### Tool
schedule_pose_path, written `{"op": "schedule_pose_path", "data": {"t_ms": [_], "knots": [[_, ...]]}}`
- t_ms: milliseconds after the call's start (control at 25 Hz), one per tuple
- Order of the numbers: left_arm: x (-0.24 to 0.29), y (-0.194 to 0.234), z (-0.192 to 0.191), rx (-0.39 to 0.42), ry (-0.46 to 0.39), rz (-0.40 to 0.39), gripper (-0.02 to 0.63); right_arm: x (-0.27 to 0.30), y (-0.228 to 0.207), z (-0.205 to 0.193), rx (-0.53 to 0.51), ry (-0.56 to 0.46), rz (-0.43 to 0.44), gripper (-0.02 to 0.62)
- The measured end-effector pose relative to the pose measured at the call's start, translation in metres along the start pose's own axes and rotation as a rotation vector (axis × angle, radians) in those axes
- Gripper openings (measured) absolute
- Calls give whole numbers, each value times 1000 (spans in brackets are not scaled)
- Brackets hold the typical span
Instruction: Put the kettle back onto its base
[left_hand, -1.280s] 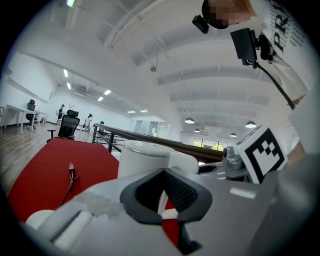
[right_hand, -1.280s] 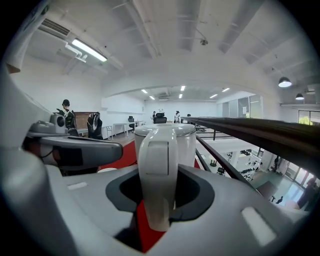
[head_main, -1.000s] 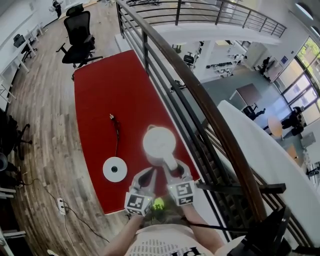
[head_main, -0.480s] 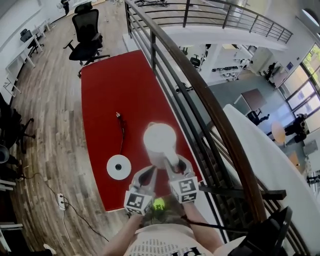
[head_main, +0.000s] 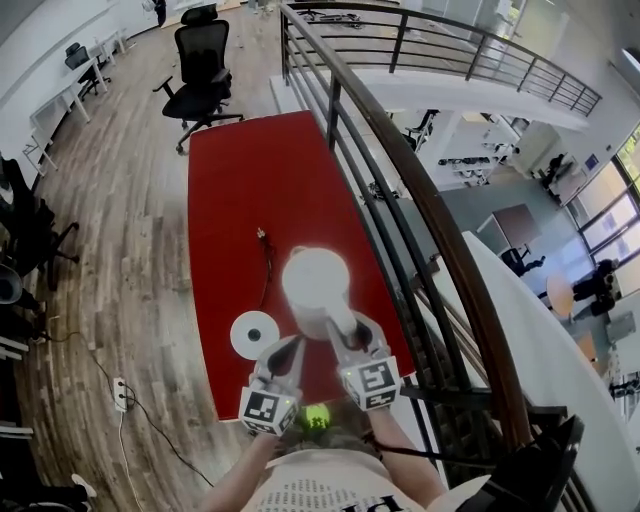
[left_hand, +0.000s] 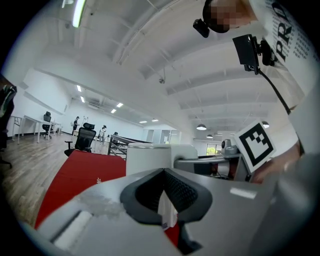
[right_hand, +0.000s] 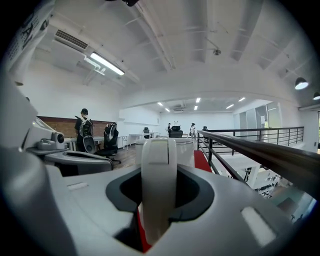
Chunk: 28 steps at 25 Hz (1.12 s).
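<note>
Your right tool (head_main: 340, 335) is clenched on the handle of the white kettle (head_main: 316, 283); in the right gripper view the handle (right_hand: 158, 185) fills the space between the two jaws. The kettle is not on its base (head_main: 256, 335): the round white disc lies bare on the red surface (head_main: 240, 190), just left of the kettle in the head view, with its cord (head_main: 266, 265) trailing away across the red top. Your left tool (head_main: 295, 345) has its jaws drawn together with nothing in them, close beside the kettle's lower body (left_hand: 150, 157). A dark railing (head_main: 400, 180) runs along the surface's right edge.
</note>
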<state>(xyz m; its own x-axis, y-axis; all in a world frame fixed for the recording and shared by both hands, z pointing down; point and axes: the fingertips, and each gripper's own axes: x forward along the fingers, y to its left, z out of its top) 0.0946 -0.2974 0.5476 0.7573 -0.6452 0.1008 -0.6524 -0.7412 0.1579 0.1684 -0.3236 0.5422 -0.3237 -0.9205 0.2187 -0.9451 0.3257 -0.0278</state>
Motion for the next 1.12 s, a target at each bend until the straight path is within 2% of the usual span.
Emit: {"op": "schedule_pose_path", "data": {"t_ms": [320,560,1120], "knots": [[-44,52,13,6,-41,115,-8,31,45,9,-25,-3,105,120],[-79,86,10,-18,-44,210,-8,50,88,13,-31,-7,213,120],[-129,122,2,-46,-46,305,-8,84,151,7,-14,15,329,120]]}}
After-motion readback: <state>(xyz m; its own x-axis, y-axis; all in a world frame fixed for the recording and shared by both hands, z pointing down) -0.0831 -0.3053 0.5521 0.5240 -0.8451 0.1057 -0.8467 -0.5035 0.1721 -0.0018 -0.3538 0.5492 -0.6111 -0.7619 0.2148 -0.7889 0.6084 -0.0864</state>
